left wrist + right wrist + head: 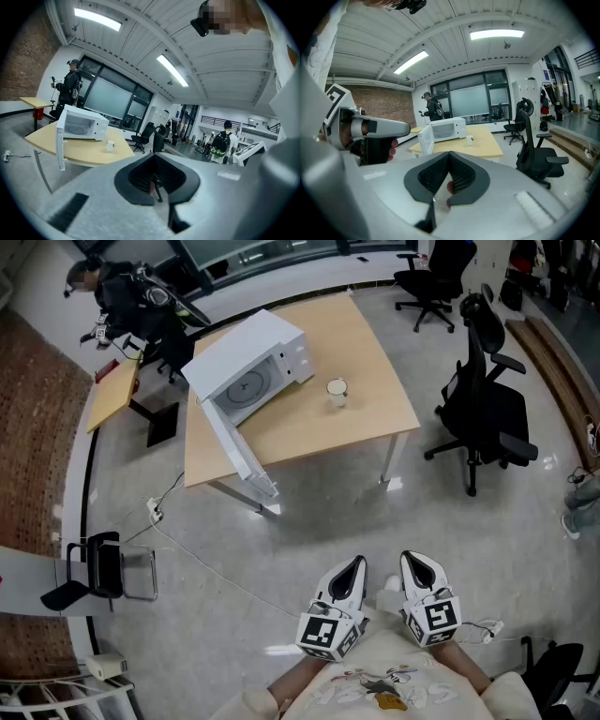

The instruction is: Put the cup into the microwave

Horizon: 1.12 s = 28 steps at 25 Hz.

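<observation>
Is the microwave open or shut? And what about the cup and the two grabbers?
Microwave: door wide open.
Cup: upright on the table, outside the microwave.
Left gripper: jaws shut, holding nothing.
Right gripper: jaws shut, holding nothing.

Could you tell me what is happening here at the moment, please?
A person stands some way back from the table, holding the left gripper and the right gripper close to the body. Both are shut and empty. On the table, the microwave has its door swung open, and the cup stands beside it, untouched. Nothing has been picked up yet.
</observation>
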Motion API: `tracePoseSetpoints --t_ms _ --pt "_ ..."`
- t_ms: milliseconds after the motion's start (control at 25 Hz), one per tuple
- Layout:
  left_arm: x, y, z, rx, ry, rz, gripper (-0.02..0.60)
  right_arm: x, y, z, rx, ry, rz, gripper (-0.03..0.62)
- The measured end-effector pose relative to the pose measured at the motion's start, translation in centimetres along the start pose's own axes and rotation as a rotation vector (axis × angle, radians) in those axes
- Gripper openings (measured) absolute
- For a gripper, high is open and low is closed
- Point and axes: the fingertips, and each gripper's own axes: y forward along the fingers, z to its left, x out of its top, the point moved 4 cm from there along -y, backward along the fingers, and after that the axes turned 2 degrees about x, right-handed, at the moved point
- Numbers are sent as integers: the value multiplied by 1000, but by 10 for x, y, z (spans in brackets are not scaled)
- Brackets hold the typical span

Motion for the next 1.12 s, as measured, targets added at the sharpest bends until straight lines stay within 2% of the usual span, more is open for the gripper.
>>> tracePoseSetpoints --t_ms 360,560,600,640,800,960,1120 --pt "-8 21 -11 21 -20 8 3 1 -7 -37 -20 15 -15 7" --pt "-4 26 -15 51 -6 3 3 6 -1 -44 96 95 -37 10" --pt "-3 27 -16 59 -3 0 3 8 -1 -44 111 92 -47 61" --pt "-3 27 -17 68 1 -3 3 11 -1 -44 121 78 -58 72" --pt "-8 29 -15 110 14 -28 3 5 5 -45 143 10 -58 74" --pt "-13 39 2 150 -19 -28 3 -9 22 -39 191 28 -6 74" --pt "-2 64 28 136 -23 -19 3 -6 54 -37 206 29 22 74"
